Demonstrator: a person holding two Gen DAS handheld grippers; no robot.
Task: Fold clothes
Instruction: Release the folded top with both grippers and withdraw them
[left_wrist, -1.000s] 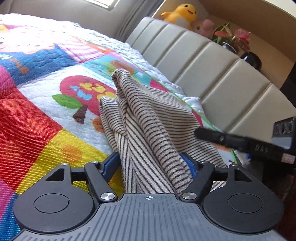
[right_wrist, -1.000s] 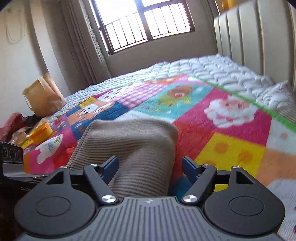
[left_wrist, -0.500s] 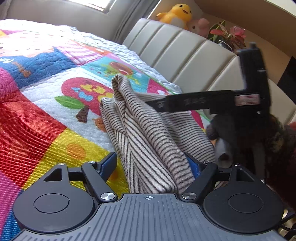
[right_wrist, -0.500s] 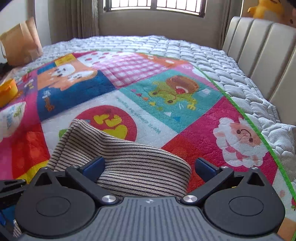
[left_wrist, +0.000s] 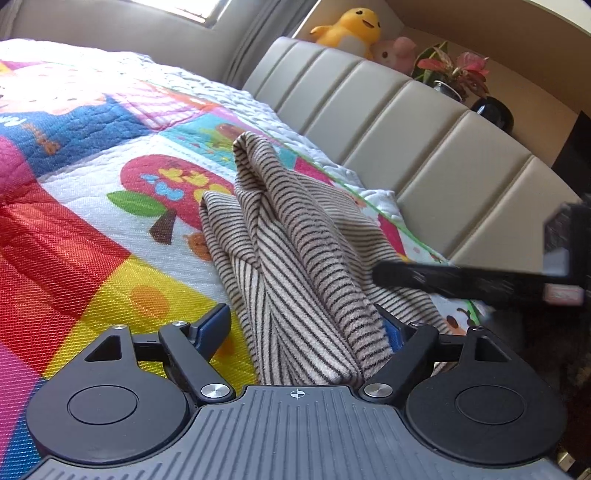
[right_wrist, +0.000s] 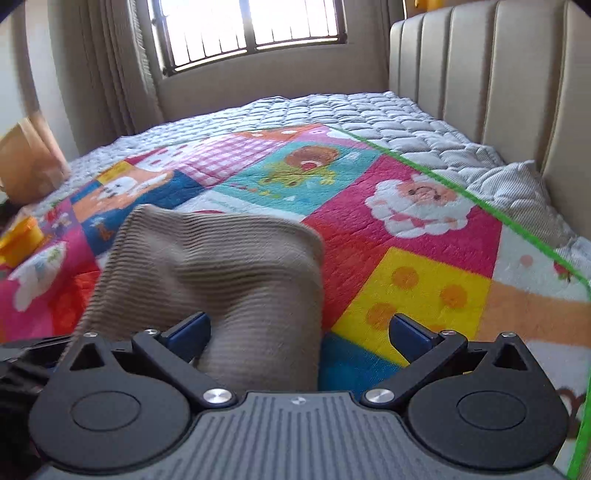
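Striped garment (left_wrist: 295, 251) sits bunched on the colourful quilt (left_wrist: 74, 221), near the headboard (left_wrist: 424, 140). Left hand-held gripper (left_wrist: 306, 328) has just been opening, cloth loose between its jaws. Right hand-held gripper (right_wrist: 299, 332) gapes wide, gripping nothing.

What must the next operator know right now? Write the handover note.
Left tongs: open, jaws just been opening; the striped top runs between them, unclamped.
Right tongs: wide open, jaws just been opening; the top's other end lies loose between them.
Top: bunched in ridges on the quilt, near the headboard.
Done: no neat fold shows yet.
Left: probably regrasp, flatten, then fold properly.
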